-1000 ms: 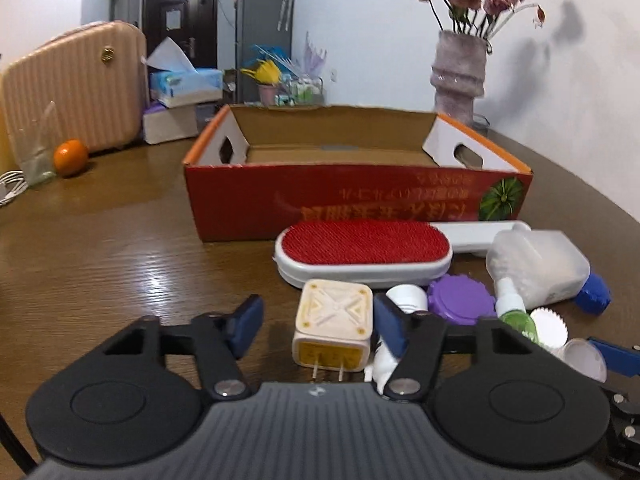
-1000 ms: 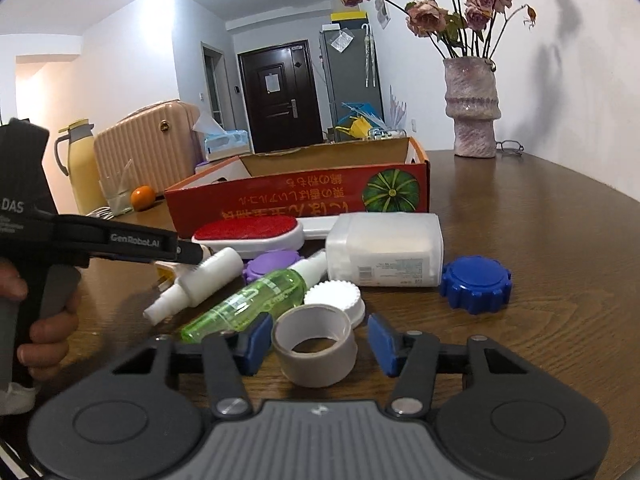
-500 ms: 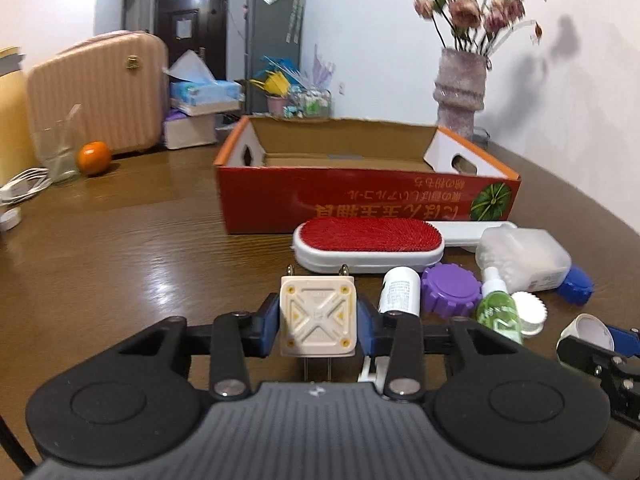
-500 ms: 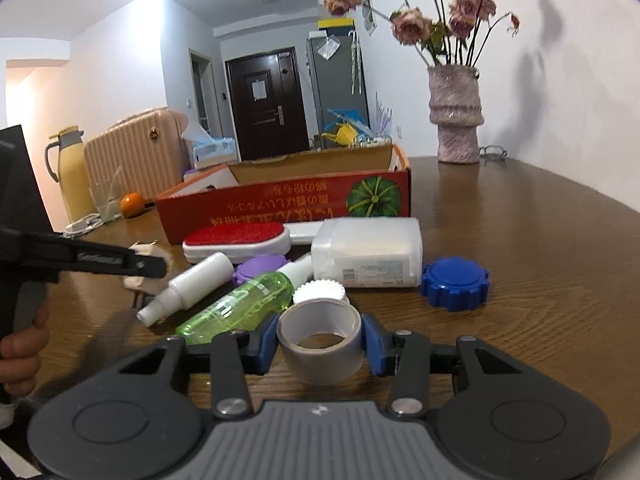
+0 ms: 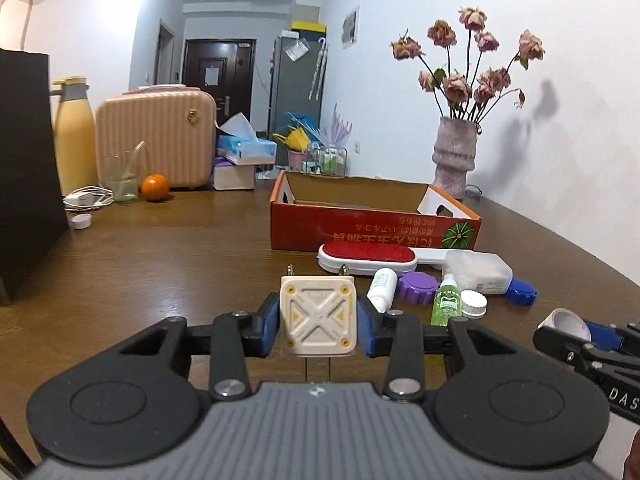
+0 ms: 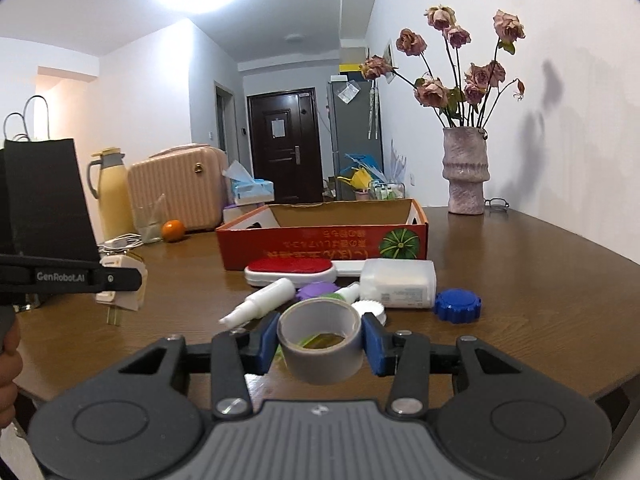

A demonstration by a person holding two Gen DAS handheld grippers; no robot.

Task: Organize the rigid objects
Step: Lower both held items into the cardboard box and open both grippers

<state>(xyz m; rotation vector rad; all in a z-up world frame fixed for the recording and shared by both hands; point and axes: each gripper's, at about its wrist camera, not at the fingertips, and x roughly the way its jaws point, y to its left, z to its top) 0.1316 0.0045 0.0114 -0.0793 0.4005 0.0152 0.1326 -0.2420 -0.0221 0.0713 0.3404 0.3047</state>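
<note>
Wide brown wooden table (image 5: 168, 264) underneath everything. Toward the far side, an open red cardboard box (image 5: 374, 226) with a watermelon print on its front wall, standing upright, interior not visible from here. Beyond it near the wall, a pale ribbed vase (image 5: 455, 157) of dried roses.

Just in front of the box, a cluster lying on the table: a lint brush (image 5: 367, 258) with a red pad, a translucent plastic case (image 5: 478, 271) beside it, a white spray bottle (image 6: 262, 302) on its side, a green spray bottle (image 5: 445, 302), a purple ridged cap (image 5: 417, 286), a blue ridged cap (image 6: 457, 306) at the right end, and a white ridged cap (image 5: 473, 303) touching the green bottle.

Left hand-held gripper (image 5: 318, 322) clenched on a cream plug adapter (image 5: 318, 316), blue pads pressing both its sides, prongs sticking out above and below, lifted clear of the table, near side of the cluster.

Right hand-held gripper (image 6: 320, 338) grasping a roll of grey tape (image 6: 320, 338), pads against its outer wall, hole facing up, raised off the table, short of the box.
</note>
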